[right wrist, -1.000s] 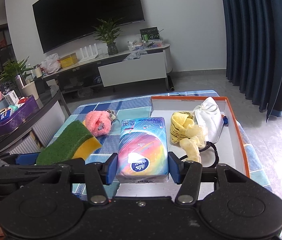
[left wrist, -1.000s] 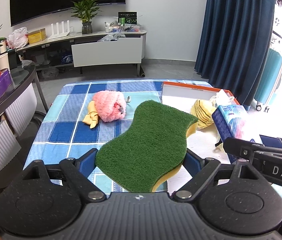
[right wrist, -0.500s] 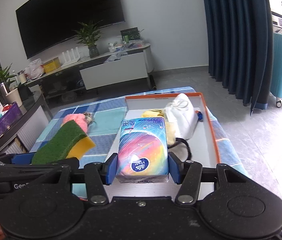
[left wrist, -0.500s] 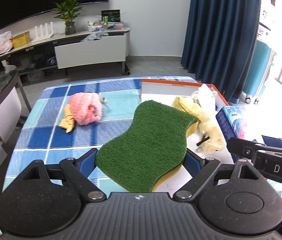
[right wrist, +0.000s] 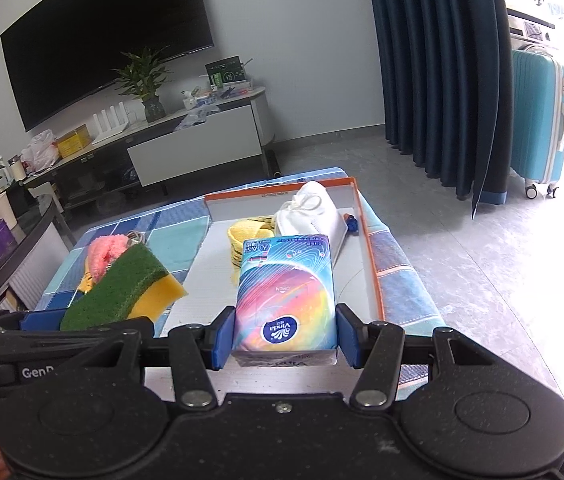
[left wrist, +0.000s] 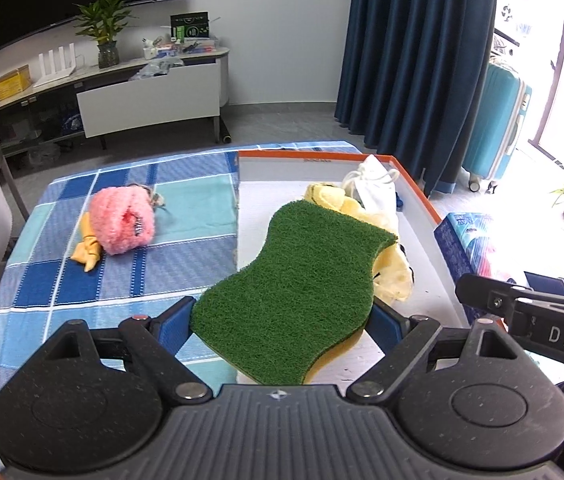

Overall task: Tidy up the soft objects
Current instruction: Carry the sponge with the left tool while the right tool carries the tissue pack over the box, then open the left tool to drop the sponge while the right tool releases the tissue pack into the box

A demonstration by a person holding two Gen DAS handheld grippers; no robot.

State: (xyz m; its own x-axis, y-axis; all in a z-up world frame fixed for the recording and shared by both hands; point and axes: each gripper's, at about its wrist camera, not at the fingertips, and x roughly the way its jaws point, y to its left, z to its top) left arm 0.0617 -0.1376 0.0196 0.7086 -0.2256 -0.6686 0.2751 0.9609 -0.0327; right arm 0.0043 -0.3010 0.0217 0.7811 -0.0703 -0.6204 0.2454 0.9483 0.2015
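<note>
My left hand-held gripper (left wrist: pixel 282 320) is clamped on the green-and-yellow sponge (left wrist: pixel 293 284), held above the near left part of the white tray (left wrist: pixel 421 184). A second ago it hung more over the checked cloth (left wrist: pixel 122 280); now it has swung right, over the tray. My right hand-held gripper (right wrist: pixel 285 336) stays clamped on the tissue pack (right wrist: pixel 285 292), now above the tray's near end. Inside the tray lie a yellow cloth (right wrist: pixel 242 236) and a white pouch (right wrist: pixel 313 216), touching each other. The pink fluffy toy (left wrist: pixel 122 220) has stayed on the bench, well left of the tray.
</note>
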